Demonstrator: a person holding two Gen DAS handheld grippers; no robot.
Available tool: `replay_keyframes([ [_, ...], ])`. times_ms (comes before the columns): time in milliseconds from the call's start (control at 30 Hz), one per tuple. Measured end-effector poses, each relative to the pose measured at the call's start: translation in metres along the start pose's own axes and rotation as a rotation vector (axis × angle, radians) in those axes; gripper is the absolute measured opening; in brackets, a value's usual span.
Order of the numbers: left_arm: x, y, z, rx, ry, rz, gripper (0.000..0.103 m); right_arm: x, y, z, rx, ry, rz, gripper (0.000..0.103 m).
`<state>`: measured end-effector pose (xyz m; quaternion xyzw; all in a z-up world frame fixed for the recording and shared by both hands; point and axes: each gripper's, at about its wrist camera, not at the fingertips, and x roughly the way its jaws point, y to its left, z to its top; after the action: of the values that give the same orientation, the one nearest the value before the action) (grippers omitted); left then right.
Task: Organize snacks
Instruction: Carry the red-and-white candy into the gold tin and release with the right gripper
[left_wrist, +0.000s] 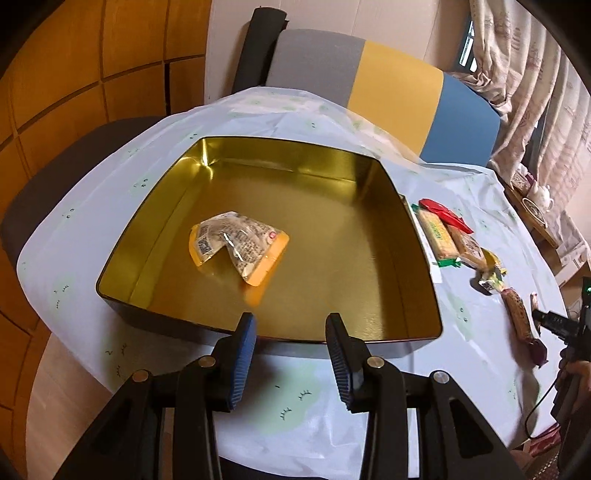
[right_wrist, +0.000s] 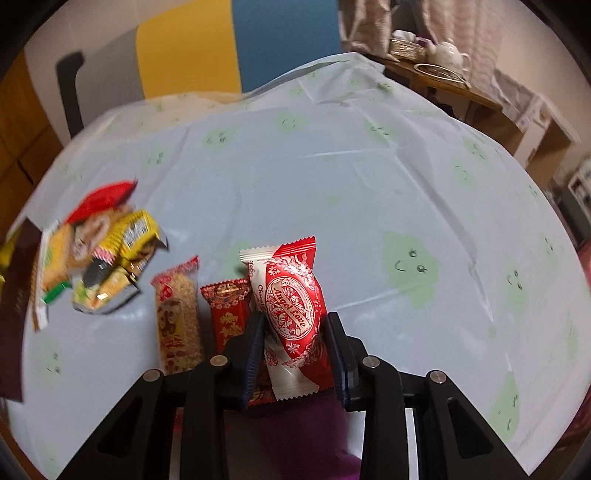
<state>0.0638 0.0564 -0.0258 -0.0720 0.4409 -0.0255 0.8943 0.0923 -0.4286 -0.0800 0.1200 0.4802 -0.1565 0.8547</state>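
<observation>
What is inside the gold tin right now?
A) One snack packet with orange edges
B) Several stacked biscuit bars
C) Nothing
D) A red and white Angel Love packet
A: the gold tin holds only the orange-edged packet; the Angel Love packet sits between the right gripper fingers.

One gold-lined tin (left_wrist: 236, 155) sits on the table and holds one orange-edged snack packet (left_wrist: 238, 248). In the right wrist view, three packets lie side by side at the table's near edge: one red-and-white packet (right_wrist: 293, 314), one small red packet (right_wrist: 229, 310), one cereal bar (right_wrist: 179, 314). Further left, overlapping wrappers (right_wrist: 107, 254) form a pile too blurred to count.
</observation>
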Motion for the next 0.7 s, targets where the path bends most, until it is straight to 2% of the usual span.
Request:
replay_keyframes([
  [133, -0.004, -0.004, 0.0, 0.016, -0.018, 0.0, 0.039, -0.023, 0.002, 0.002, 0.028, -0.049, 0.049, 0.033],
  [233, -0.003, -0.001, -0.002, 0.002, -0.009, -0.003, 0.039, -0.039, 0.03, 0.0, -0.045, -0.078, 0.114, 0.033],
  [400, -0.008, 0.005, -0.007, -0.004, -0.018, 0.013, 0.039, -0.052, 0.095, -0.011, -0.19, -0.095, 0.19, 0.033],
  [500, -0.01, 0.012, -0.008, -0.012, -0.023, 0.036, 0.039, -0.064, 0.132, -0.015, -0.224, -0.086, 0.297, 0.033],
  [700, -0.016, 0.021, -0.01, -0.033, -0.029, 0.037, 0.039, -0.095, 0.243, -0.036, -0.436, -0.083, 0.47, 0.033],
])
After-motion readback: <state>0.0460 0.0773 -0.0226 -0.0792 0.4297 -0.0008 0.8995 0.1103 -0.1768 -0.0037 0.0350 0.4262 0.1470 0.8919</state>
